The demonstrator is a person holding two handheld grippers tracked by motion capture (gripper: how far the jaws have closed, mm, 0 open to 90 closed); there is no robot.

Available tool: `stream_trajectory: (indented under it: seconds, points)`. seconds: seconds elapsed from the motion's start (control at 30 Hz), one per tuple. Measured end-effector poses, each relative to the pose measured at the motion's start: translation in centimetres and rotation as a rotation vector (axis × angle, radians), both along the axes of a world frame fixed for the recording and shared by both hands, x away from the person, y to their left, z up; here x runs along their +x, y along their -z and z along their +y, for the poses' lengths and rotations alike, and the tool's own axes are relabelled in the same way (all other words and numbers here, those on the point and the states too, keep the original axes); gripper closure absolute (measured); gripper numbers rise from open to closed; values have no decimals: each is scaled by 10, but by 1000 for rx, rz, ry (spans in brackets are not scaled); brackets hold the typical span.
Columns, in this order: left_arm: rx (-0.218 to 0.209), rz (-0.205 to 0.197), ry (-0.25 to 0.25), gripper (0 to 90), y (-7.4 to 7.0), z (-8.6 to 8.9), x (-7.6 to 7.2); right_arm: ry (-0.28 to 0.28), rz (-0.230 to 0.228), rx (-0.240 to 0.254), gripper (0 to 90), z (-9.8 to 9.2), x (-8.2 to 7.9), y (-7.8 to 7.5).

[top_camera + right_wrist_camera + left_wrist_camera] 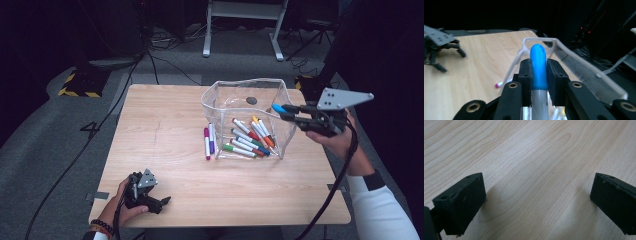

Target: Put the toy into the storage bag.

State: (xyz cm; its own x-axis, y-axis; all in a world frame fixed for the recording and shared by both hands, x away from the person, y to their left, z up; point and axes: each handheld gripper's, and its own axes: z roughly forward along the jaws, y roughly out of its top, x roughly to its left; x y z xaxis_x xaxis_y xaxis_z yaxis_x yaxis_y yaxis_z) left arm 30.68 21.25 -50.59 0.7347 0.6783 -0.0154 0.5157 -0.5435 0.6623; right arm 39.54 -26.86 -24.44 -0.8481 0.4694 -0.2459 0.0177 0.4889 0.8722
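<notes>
Presently: right gripper (286, 112), jaws clamped on a blue-capped marker (538, 67), raised over the right rim of the clear bin (220, 95). Bin holds assorted markers (250, 137); two more (209, 142) lie at its left. Left gripper (537, 197), jaws apart, rests near-left on the table (160, 125).

blue-capped marker (538, 67), clear bin (222, 92), pale wood-grain table (160, 130)

Left gripper (537, 202): jaws spread wide, nothing between them (pads bare), apparently resting on or just above the wooden table (531, 157).
</notes>
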Motion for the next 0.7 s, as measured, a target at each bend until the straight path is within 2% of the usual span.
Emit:
stream_trajectory:
  seconds: [0.13,0.2,0.33,0.5,0.57,0.6,0.63,0.7]
  points:
    - [0,0,0,5,0,0,0,0,4,-9,749,12,28,-10]
    - [0,0,0,5,0,0,0,-18,19,-2,749,19,41,-13]
    - [0,0,0,5,0,0,0,-30,24,-53,749,38,64,-11]
    - [0,0,0,5,0,0,0,-64,66,-127,749,61,86,2]
    - [0,0,0,5,0,0,0,-60,81,-177,749,69,95,12]
    - [0,0,0,5,0,0,0,-60,81,-177,749,69,95,12]
    - [0,0,0,5,0,0,0,-57,107,-221,749,75,103,22]
    - [0,0,0,5,0,0,0,-66,129,-246,748,79,109,30]
